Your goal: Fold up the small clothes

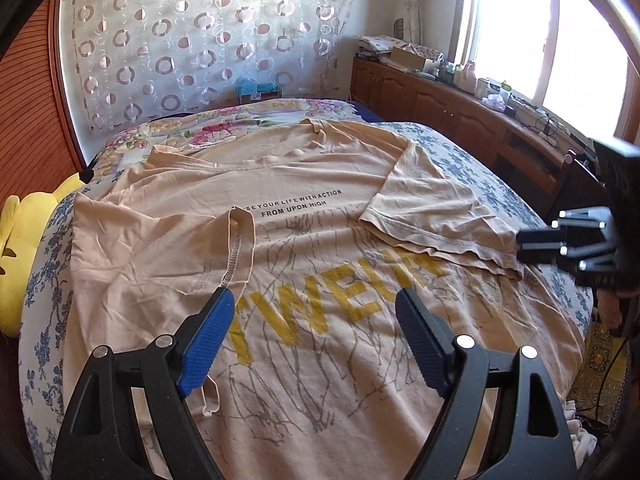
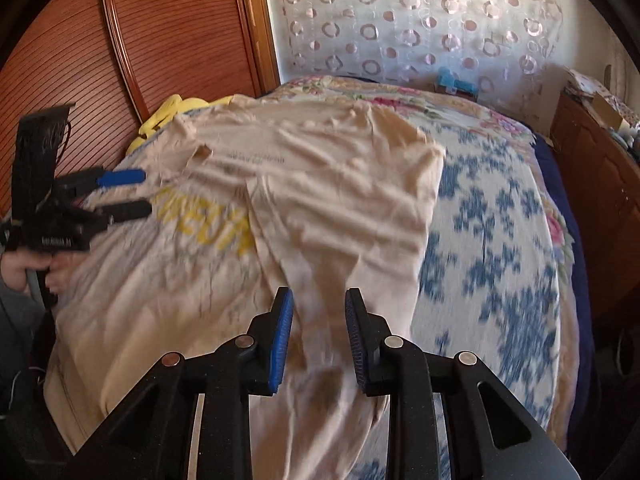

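A beige T-shirt with yellow letters and grey print lies flat on the bed; it also shows in the right wrist view. Its left sleeve and right sleeve are folded inward onto the body. My left gripper is open and empty above the shirt's lower chest, its left pad beside the folded left sleeve's hem. It also shows at the left of the right wrist view. My right gripper is open and empty above the shirt's right side. In the left wrist view it shows at the right edge.
The bed has a blue floral cover. A yellow plush toy lies at the bed's left edge by the wooden headboard. A wooden cabinet with clutter runs under the window. A patterned curtain hangs behind.
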Motion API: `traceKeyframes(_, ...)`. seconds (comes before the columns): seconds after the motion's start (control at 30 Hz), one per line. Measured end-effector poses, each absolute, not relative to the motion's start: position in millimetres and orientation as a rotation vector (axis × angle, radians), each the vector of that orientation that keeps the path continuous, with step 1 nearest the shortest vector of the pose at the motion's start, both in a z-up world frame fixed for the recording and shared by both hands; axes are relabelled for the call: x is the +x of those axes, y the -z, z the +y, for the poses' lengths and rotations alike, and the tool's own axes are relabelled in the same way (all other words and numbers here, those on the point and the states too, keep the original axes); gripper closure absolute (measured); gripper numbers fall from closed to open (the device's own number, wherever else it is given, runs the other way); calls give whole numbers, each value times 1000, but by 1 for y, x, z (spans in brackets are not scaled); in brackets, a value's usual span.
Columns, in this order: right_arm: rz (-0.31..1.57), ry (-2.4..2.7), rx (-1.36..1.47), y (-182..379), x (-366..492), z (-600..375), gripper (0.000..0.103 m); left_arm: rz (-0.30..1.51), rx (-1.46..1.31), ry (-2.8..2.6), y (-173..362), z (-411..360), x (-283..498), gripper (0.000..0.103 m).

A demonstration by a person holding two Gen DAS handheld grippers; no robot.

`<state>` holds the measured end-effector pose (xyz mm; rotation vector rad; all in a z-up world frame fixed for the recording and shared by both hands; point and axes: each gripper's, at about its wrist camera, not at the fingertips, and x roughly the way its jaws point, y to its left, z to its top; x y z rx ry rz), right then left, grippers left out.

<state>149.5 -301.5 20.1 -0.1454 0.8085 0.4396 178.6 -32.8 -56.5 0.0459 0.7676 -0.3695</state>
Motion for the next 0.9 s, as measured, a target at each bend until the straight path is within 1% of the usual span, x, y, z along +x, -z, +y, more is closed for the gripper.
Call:
traceKeyframes(0.17,811,-430,-175,-4,140,-298,75,737,65,358,52,-34,166,19)
traceKeyframes(0.4,796,-346,-279,1,133,-285,75,711,66,344,45,-28,156,19)
traceKeyframes(0.43,789,-341,-298,1,131,-282,77,709,61,343,45,-27,156,19)
traceKeyframes(0.5,784,-341,-321,2,129,-278,90,705,53,341,44,-25,155,19)
traceKeyframes(0.53,782,-336,-335,3,127,-276,92,704,50,339,44,-23,154,19)
traceKeyframes(0.57,781,-342,-336,2,126,-275,95,704,45,338,44,-21,154,19)
traceKeyframes(0.77,766,-422,-266,-14,114,-277,96,696,24,325,43,-12,154,19)
traceKeyframes(0.9,787,-447,-274,-12,113,-276,96,691,8,315,42,-5,154,19)
